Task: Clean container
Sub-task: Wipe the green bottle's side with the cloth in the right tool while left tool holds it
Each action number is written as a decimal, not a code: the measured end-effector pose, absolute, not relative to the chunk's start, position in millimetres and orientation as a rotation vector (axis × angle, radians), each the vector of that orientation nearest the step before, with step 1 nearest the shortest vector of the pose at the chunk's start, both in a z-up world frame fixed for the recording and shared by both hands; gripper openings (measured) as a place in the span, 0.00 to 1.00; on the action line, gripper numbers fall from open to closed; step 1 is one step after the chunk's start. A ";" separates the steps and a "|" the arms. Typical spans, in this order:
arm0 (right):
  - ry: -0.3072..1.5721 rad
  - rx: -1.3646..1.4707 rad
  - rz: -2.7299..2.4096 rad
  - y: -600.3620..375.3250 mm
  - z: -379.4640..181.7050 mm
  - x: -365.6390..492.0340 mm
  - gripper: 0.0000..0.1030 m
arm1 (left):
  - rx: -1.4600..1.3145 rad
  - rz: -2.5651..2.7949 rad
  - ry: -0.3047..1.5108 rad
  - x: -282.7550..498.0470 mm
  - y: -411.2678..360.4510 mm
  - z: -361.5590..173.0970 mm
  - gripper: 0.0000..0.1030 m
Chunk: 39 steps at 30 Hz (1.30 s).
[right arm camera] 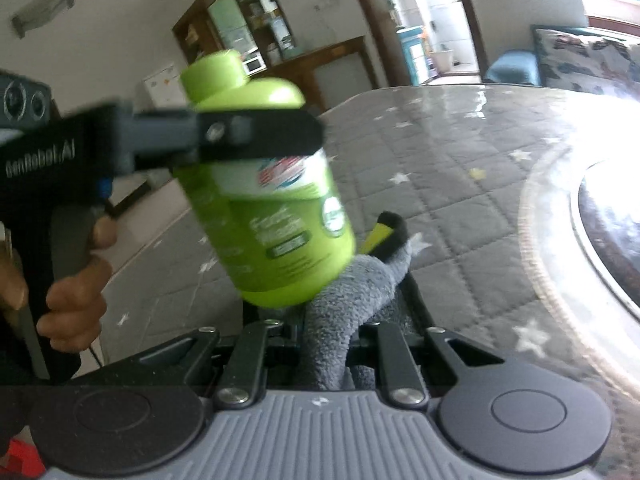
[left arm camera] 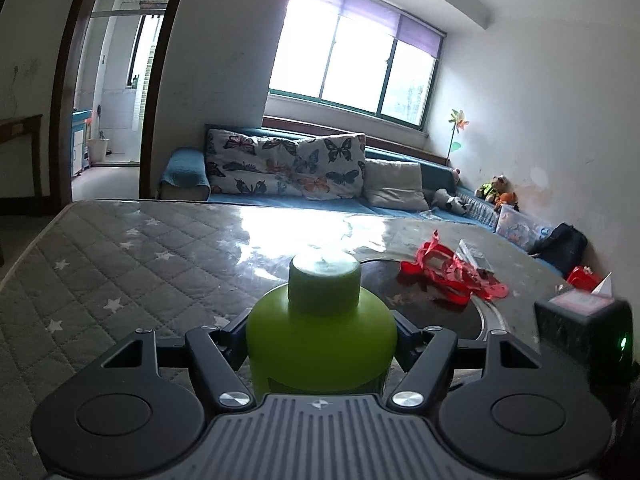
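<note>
- Green bottle (right arm camera: 264, 200), cap on, tilted with the cap toward 11 o'clock in the right wrist view, lifted clear of the table (right arm camera: 460, 208); white and green label on its side, print too blurred to read.
- Clenched around the bottle's shoulder: left gripper (left arm camera: 322, 344), one jaw at 9 o'clock and one at 3 o'clock of the bottle in the left wrist view; bottle filling the centre there, cap (left arm camera: 325, 282) at 12 o'clock.
- Seen from the right wrist as a black bar across the bottle's upper part, with a hand (right arm camera: 76, 280) on the handle at 9 o'clock.
- Grasping a grey cloth (right arm camera: 344, 308): right gripper (right arm camera: 332, 344), jaws closed on it; cloth touching the bottle's base at about 5 o'clock of the bottle; a black and yellow bit poking out just above the cloth.
- Below and beyond: grey quilted cover with white stars, under a shiny clear sheet.
- At 3 o'clock on the table, a dark round plate (left arm camera: 440, 312) with red ribbon (left arm camera: 452, 272) lying on its edge.
- At 12 o'clock in the left wrist view, a blue sofa (left arm camera: 320, 204) with butterfly pillows (left arm camera: 288, 168), under a bright window (left arm camera: 352, 64).
</note>
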State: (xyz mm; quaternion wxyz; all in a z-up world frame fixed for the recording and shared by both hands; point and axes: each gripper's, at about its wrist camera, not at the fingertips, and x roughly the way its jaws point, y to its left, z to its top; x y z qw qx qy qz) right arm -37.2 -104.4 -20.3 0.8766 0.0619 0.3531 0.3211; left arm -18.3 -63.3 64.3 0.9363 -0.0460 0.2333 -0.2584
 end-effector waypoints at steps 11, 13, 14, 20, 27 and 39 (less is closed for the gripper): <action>0.704 0.203 0.464 -137.6 -9.2 -15.4 0.14 | -0.016 -0.422 0.514 -11.0 -55.4 55.2 0.69; 0.702 0.213 0.437 -143.1 -8.7 -9.1 0.14 | -0.002 -0.401 0.523 -6.8 -55.0 50.8 0.69; 0.703 0.216 0.429 -144.6 -9.4 -6.6 0.14 | 0.003 -0.394 0.527 -4.5 -54.7 49.3 0.69; 0.702 0.218 0.404 -148.1 -16.2 26.6 0.14 | 0.021 -0.360 0.552 4.2 -56.2 41.1 0.69; 0.706 0.208 0.409 -143.2 -17.1 52.4 0.18 | 0.028 -0.359 0.549 2.7 -57.8 36.4 0.69; 0.670 0.149 0.402 -144.3 -3.3 36.2 0.44 | 0.023 -0.356 0.547 -5.7 -55.1 38.3 0.75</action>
